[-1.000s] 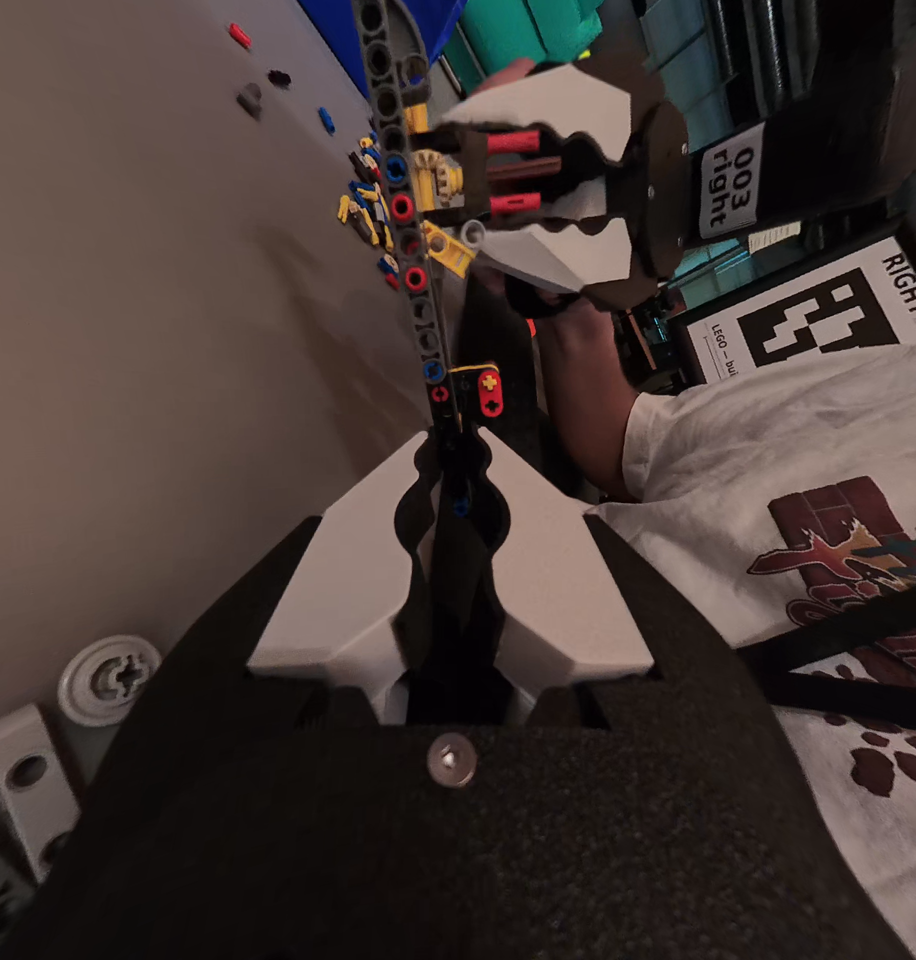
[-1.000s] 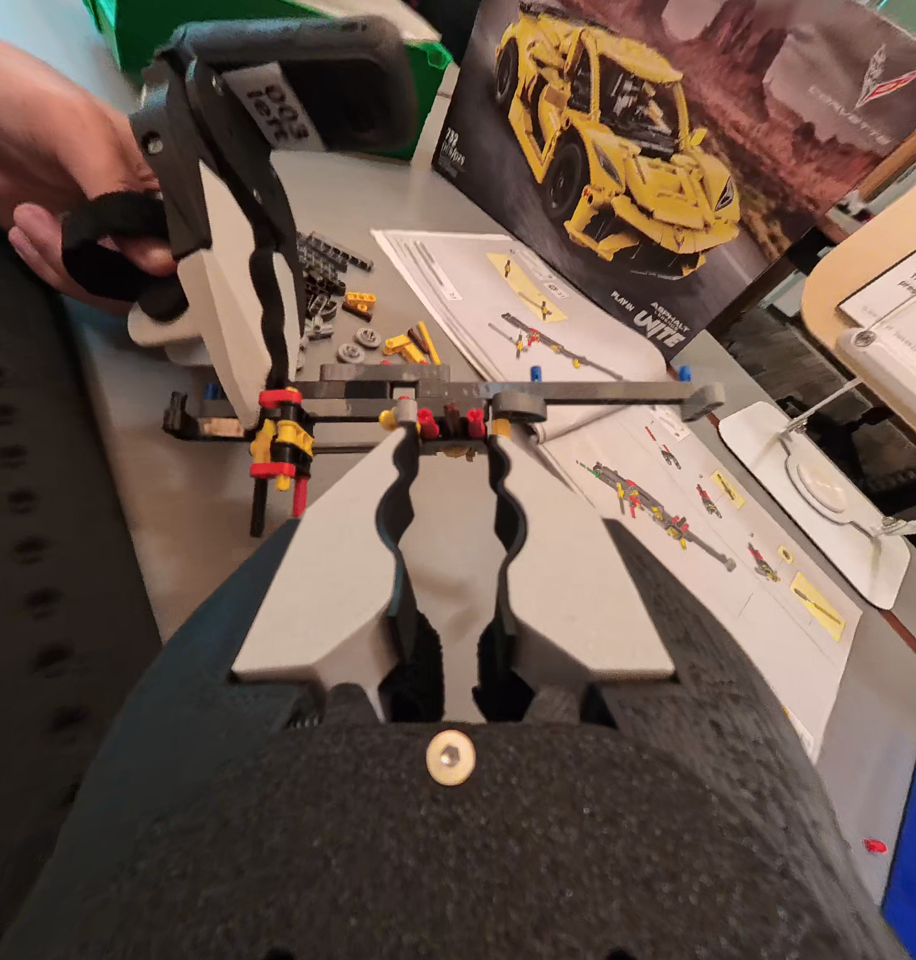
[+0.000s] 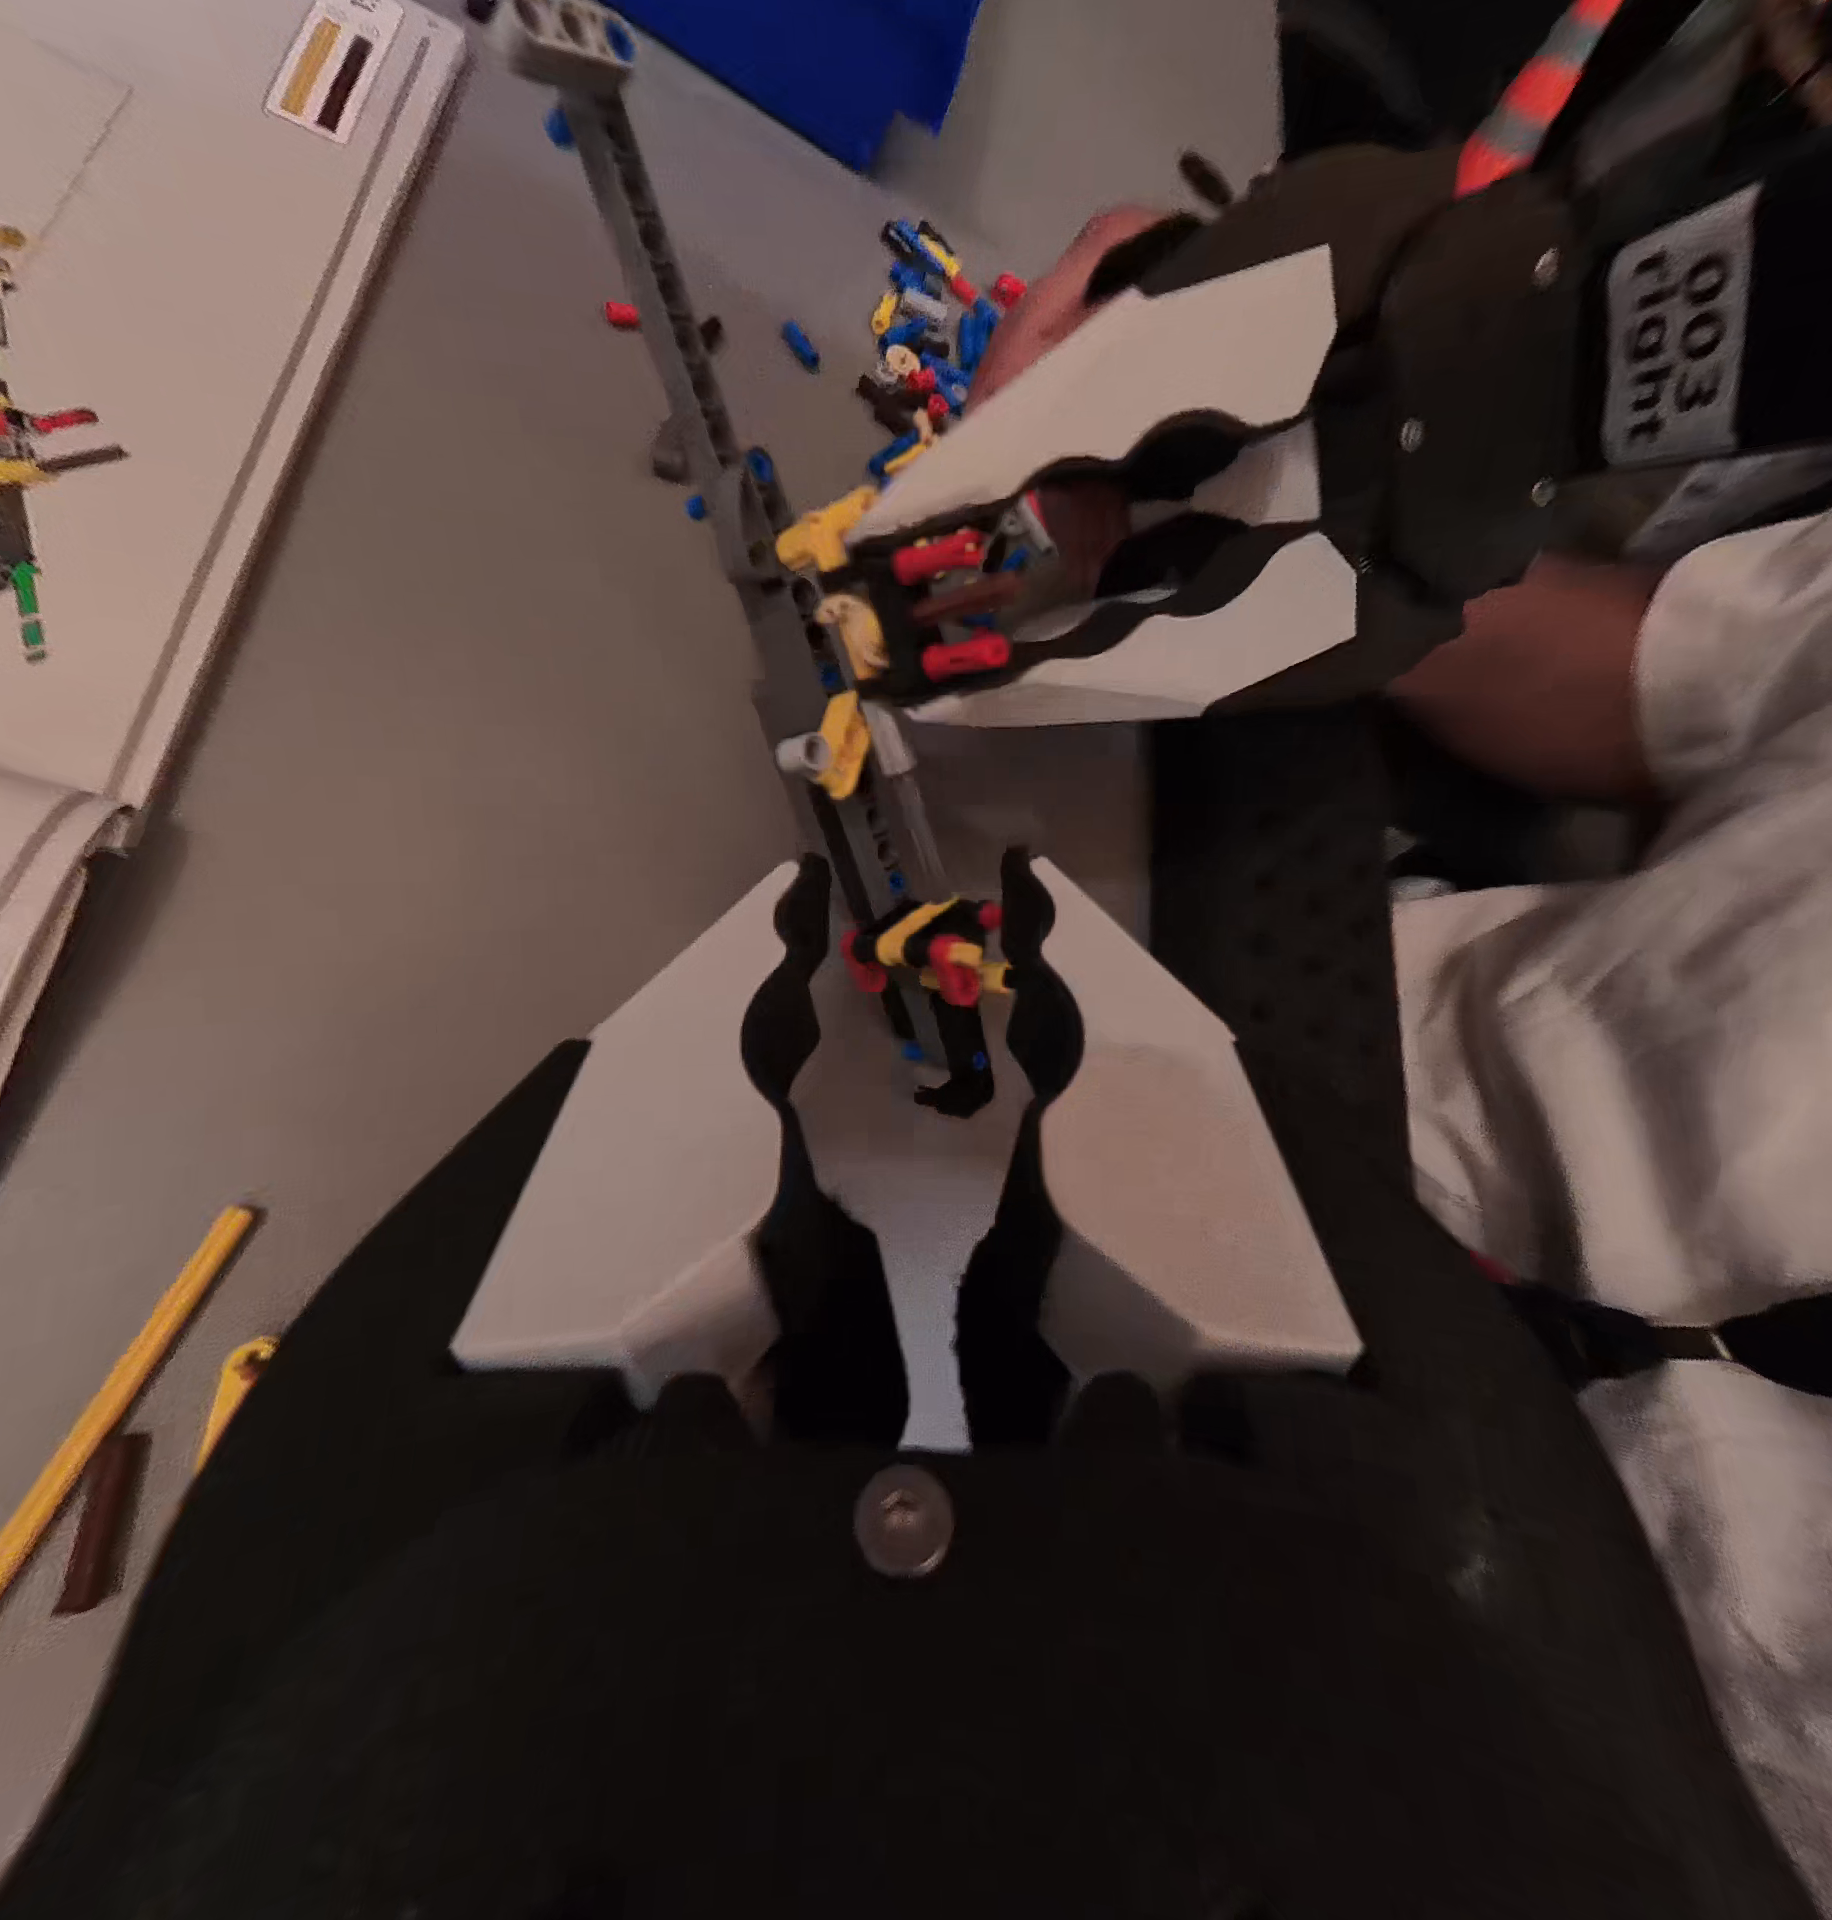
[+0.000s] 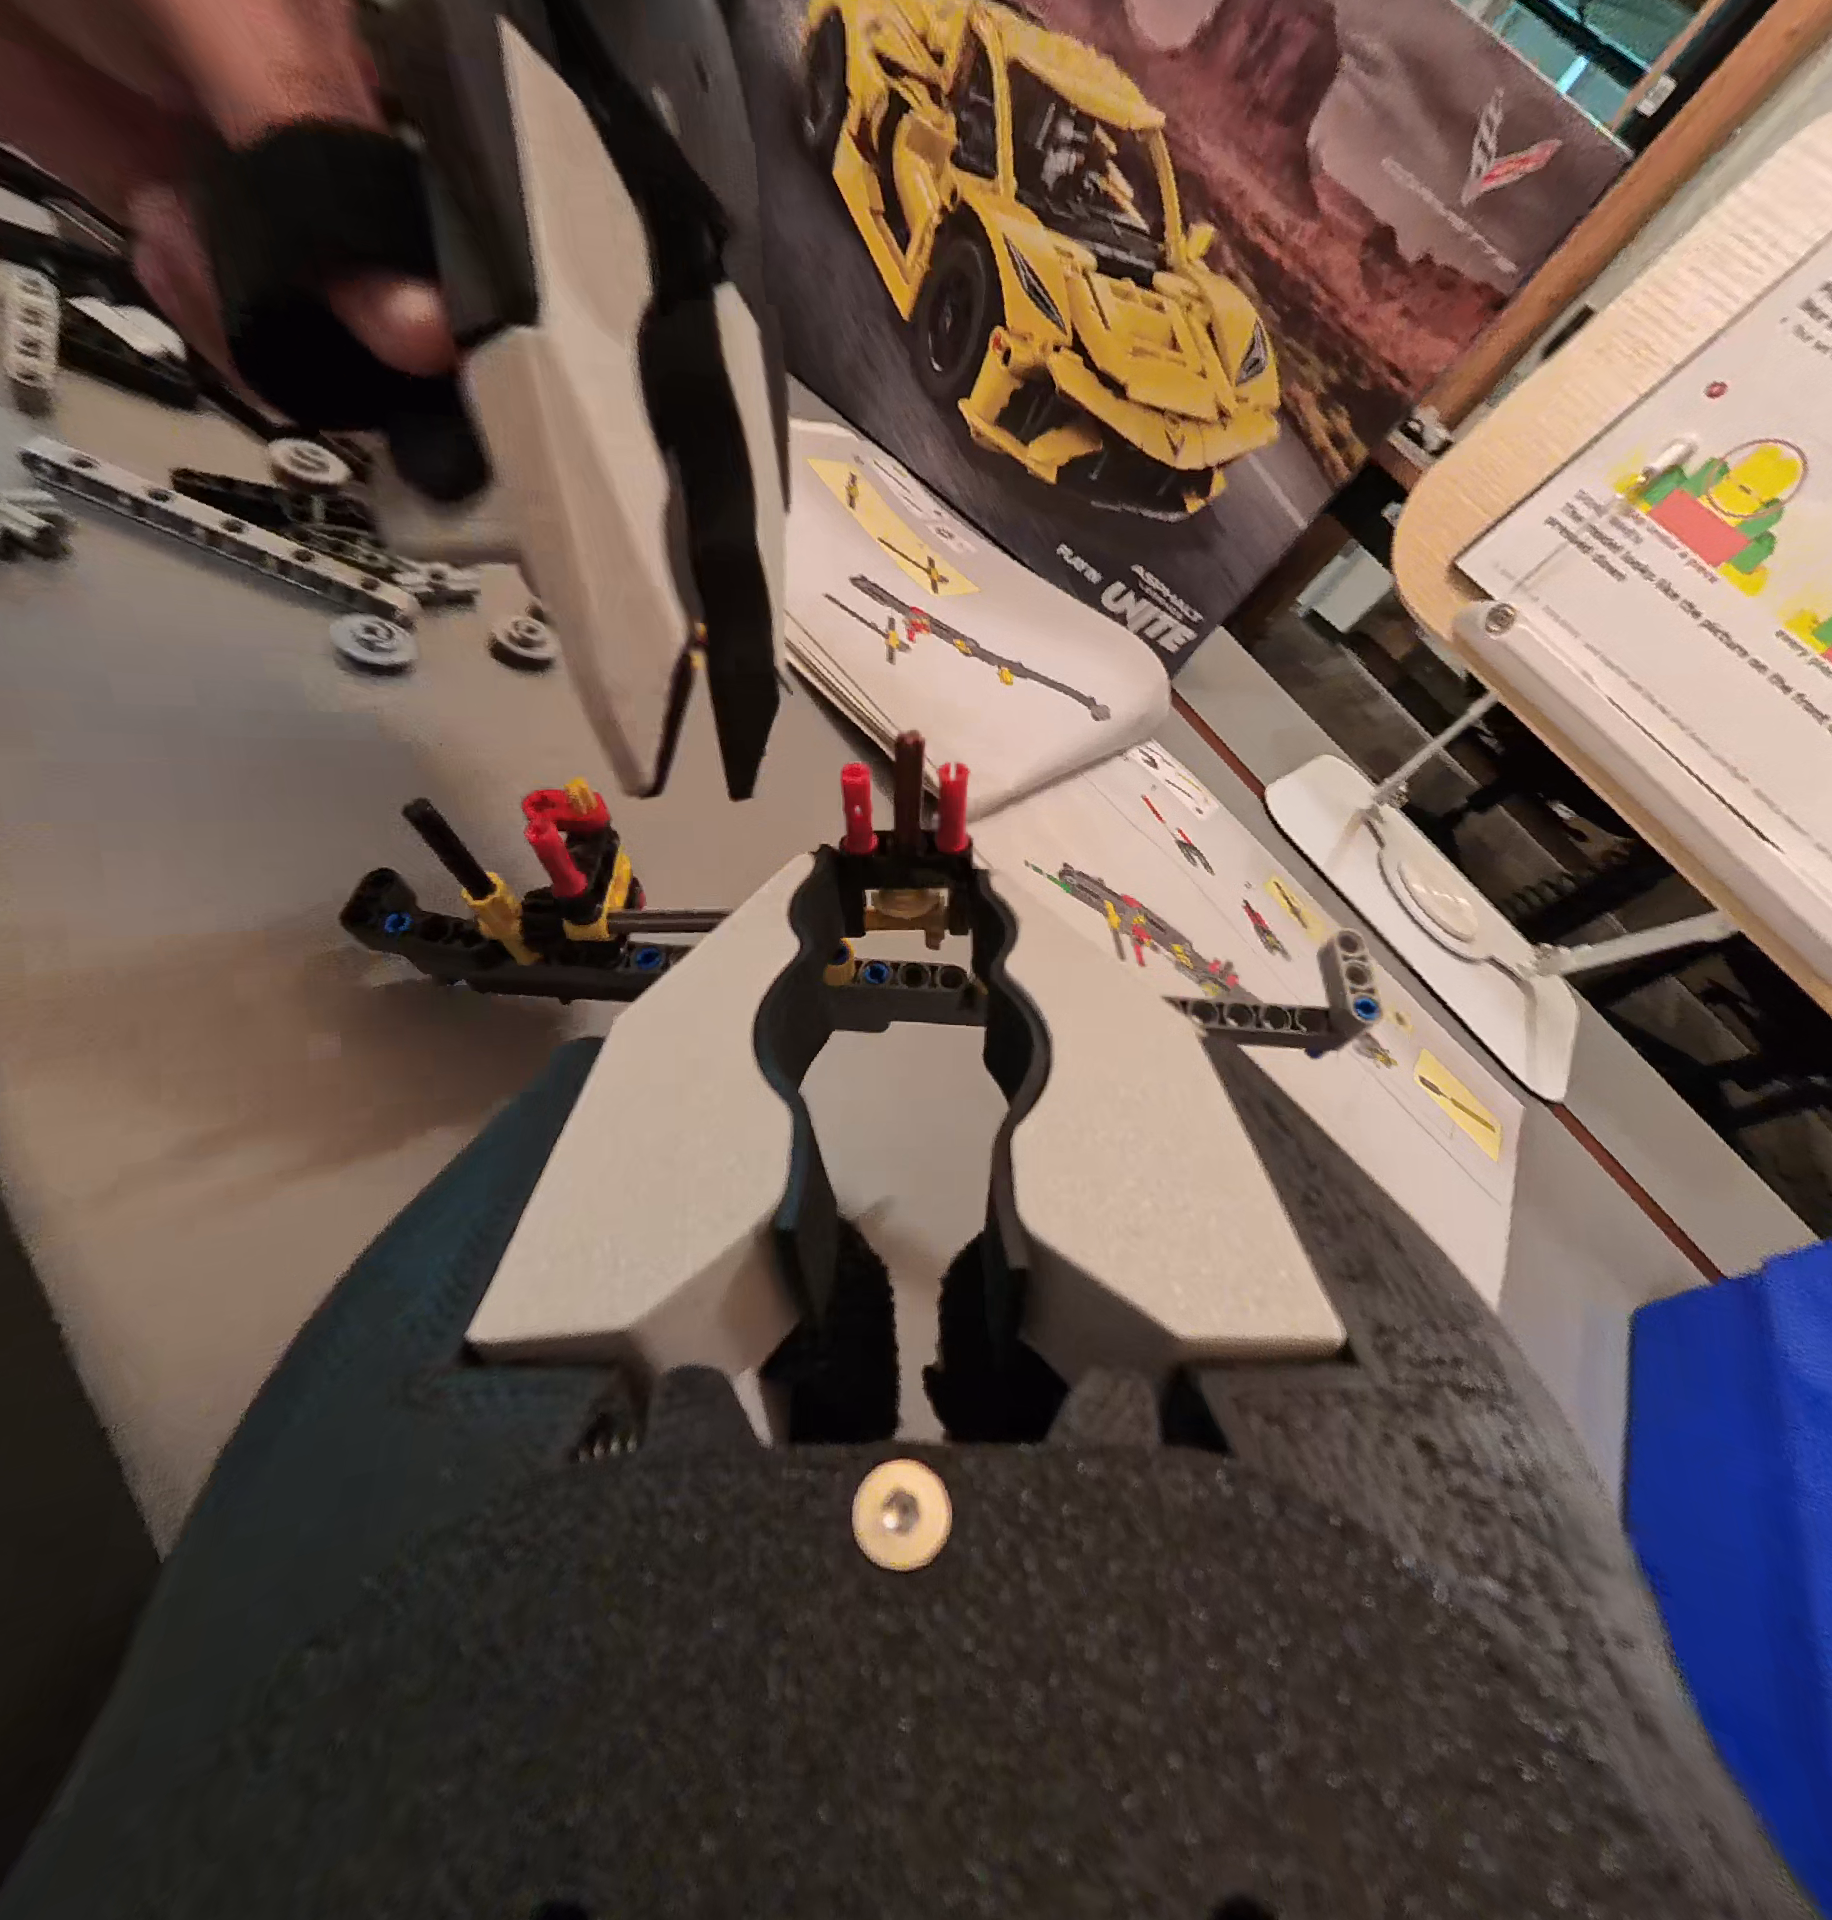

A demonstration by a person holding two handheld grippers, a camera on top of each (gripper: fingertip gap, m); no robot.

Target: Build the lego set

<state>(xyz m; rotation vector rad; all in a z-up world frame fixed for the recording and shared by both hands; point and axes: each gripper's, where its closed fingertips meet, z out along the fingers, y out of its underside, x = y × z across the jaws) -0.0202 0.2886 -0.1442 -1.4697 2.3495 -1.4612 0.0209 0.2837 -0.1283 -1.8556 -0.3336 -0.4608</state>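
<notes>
Instruction booklet (image 3: 195,436): it lay open at the left on the grey table (image 3: 455,935), well apart from the build.

Long beam assembly (image 3: 683,343): a thin grey and black Technic beam, it reached from the far end of the table towards the left gripper. In the right wrist view it seemed to lie on or just above the table; I could not tell which.

Left gripper (image 3: 907,883): its jaws stood apart, with the yellow and red cluster (image 3: 927,951) of the beam between them and not pressed. In the right wrist view its fingers hung above that end without touching.

Right gripper (image 4: 896,894): it was closed on the black frame (image 4: 907,862) with two red pins and a brown axle, at the middle of the beam.

Loose parts (image 3: 922,343): a small pile of blue, red and yellow pieces lay beyond the right gripper.

Handling, as I judge: the assembly was light plastic, stiff in each piece but long and held only by friction pins, so it could bend or come apart at the joints. The safest hold was on the solid frame or the beam flanks, not on the thin pins and axles.
</notes>
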